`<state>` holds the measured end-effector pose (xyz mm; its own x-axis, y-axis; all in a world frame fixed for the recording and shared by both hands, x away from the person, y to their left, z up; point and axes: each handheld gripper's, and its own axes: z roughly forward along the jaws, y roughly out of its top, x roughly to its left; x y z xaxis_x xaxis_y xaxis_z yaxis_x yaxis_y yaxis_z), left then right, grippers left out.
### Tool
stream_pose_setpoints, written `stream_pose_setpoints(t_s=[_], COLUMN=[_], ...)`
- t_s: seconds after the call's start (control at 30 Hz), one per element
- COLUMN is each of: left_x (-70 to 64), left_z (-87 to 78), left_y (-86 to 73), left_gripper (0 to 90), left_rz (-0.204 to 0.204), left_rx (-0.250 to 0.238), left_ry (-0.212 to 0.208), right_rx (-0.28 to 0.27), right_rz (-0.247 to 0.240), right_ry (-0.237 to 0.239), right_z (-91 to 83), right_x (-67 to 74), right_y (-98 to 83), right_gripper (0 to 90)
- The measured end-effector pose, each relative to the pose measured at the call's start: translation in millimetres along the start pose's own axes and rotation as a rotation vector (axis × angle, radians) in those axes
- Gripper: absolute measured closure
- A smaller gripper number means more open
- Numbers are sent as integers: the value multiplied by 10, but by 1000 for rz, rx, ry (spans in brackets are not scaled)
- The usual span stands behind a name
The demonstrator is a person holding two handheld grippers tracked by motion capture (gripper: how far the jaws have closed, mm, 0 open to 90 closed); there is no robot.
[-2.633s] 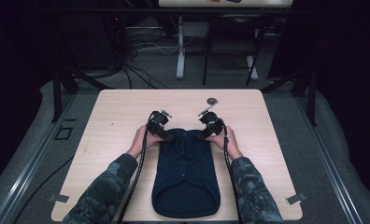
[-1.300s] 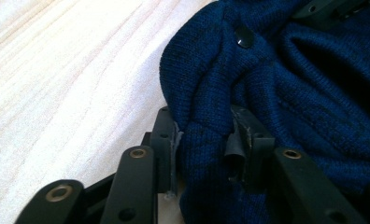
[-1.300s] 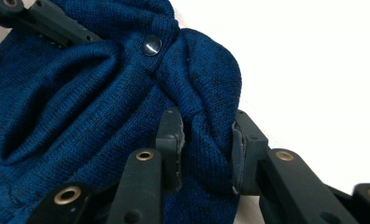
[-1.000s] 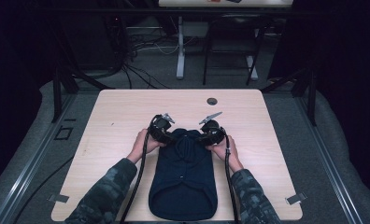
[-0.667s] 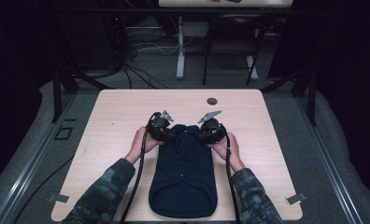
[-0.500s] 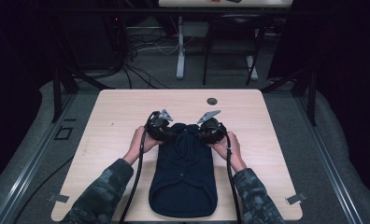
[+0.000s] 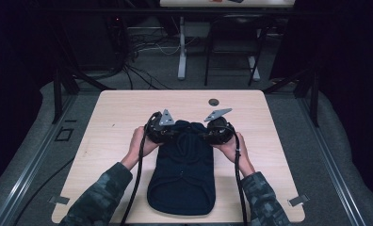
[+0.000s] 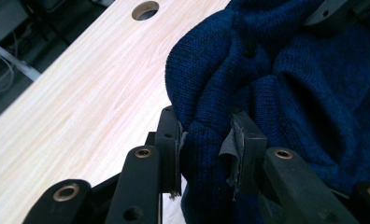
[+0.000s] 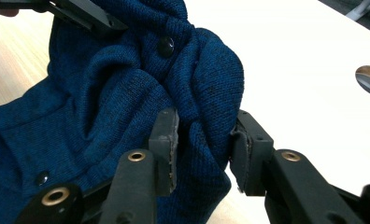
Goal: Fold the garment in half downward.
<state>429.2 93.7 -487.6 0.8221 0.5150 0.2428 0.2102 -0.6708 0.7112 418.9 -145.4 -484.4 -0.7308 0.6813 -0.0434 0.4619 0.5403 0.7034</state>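
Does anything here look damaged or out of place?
Yes: the grey pad lining on the left gripper is frayed and peeling from its jaw as it pinches the dark blue knitted garment. The garment's top end is bunched between both grippers; the right gripper pinches another fold.

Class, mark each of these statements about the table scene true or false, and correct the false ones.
1. The left gripper is clamped on the dark blue knitted garment. True.
2. The right gripper holds nothing. False: blue knit is bunched between its jaws.
3. The garment has buttons. True: a dark button shows.
4. The tabletop is glass. False: it is light wood.
5. A round hole lies near the table's far edge. True.
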Motion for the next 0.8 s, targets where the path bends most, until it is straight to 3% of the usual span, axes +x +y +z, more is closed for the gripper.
stream_pose_setpoints(t_s=[0.17, 0.2, 0.3, 0.33, 0.43, 0.47, 0.53, 0.7, 0.8], left_x=[1, 13, 14, 17, 19, 29, 38, 29, -28], left_z=[-70, -87, -111, -123, -126, -125, -126, -149, -187], left_y=[15, 25, 31, 30, 22, 5, -16, -43, -28], left_gripper=[690, 683, 661, 649, 609, 591, 567, 665, 693], left_rz=[2, -5, -5, -12, -17, -41, -56, -44, 4], left_rx=[-19, 4, 19, 43, 59, 65, 70, 52, 21], left_ry=[-5, -35, -38, -63, -69, -90, -112, -110, -76], right_rx=[-41, -68, -86, -113, -154, -177, -208, -238, -216], right_rz=[-19, -58, -92, -122, -159, -176, -192, -232, -211], right_ry=[-50, -92, -113, -140, -163, -179, -188, -198, -170], right_z=[-84, -114, -127, -139, -155, -163, -175, -202, -229], right_x=[58, 122, 171, 227, 273, 292, 321, 357, 334], right_y=[17, 23, 27, 21, 0, -13, -34, -81, -90], right_gripper=[693, 709, 717, 725, 730, 730, 731, 729, 705])
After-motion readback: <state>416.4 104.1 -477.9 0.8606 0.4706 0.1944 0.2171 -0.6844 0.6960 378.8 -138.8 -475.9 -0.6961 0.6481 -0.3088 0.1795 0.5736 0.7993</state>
